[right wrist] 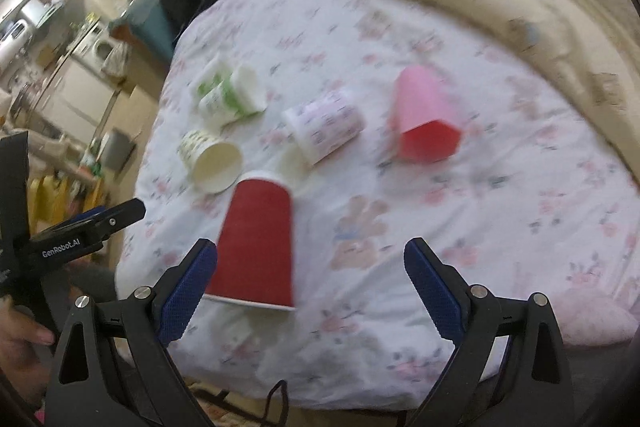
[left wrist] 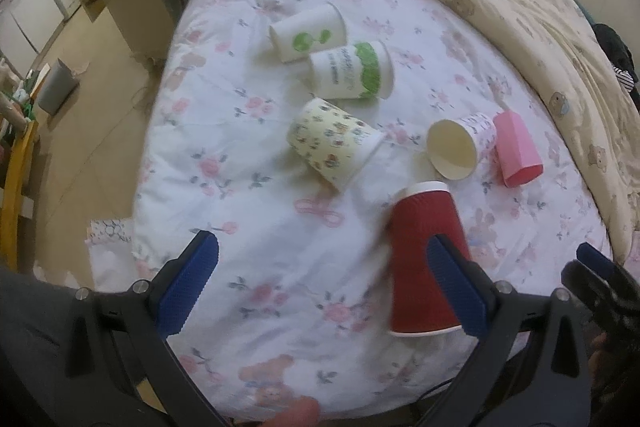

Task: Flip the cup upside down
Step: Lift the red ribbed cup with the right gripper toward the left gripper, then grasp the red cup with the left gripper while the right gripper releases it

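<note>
Floral white bedding [left wrist: 280, 227] covers the bed, bare along its near edge. Upside down near that edge stands the red ribbed paper cup [left wrist: 424, 259], rim on the sheet. Both the left gripper [left wrist: 320, 291] and right gripper [right wrist: 310, 287] are spread wide, holding nothing. Five other paper cups lie tipped mid-bed; a cream quilt [left wrist: 520, 7] is heaped along the far edge. Right view is blurred.

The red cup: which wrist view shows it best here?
The right wrist view: the red cup stands upside down on the bed, whole and unobstructed, apart from a blue pad touching its lower left edge. In the left wrist view a blue pad covers part of its side.
</note>
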### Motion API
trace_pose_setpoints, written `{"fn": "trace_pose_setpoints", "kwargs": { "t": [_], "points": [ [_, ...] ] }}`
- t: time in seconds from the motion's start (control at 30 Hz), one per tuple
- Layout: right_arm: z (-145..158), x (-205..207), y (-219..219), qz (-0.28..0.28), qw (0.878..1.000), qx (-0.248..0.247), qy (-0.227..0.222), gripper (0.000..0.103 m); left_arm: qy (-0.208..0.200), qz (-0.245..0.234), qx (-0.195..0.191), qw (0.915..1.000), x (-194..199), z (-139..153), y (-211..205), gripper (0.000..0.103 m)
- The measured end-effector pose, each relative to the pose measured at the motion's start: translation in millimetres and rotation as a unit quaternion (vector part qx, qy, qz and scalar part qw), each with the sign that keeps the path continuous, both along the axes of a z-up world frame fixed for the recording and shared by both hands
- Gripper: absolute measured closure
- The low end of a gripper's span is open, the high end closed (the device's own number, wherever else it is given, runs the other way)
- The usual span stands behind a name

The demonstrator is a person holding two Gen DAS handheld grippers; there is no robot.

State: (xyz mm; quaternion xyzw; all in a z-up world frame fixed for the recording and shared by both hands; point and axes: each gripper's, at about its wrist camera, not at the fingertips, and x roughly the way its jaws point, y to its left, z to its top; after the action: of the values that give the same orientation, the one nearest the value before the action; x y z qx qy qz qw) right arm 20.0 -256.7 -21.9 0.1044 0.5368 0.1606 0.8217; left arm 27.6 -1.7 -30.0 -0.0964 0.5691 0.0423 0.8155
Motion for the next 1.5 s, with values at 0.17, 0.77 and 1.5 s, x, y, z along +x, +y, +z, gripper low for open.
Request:
{"fn": "trace_pose_setpoints", "kwargs": {
  "t": [0.17,0.77,1.5],
  "points": [
    [1.0,-6.7,-15.3,-0.026,0.999,-0.017,-0.024,0.006,0.061,-0.008,-0.034,0.9976,24.1,-18.4,-32.3,0.009],
    [-12.7,4.8,-45.0,-0.084,0.996,0.024,0.02,0.006,0.208,0.017,-0.042,0.977,84.4,-93.0,-83.2,0.019],
    [-15.7,4.5,-17.2,-0.047,0.998,0.024,0.025,0.006,0.087,-0.033,-0.085,0.992,52.8,-14.9,-25.0,0.039]
  ]
}}
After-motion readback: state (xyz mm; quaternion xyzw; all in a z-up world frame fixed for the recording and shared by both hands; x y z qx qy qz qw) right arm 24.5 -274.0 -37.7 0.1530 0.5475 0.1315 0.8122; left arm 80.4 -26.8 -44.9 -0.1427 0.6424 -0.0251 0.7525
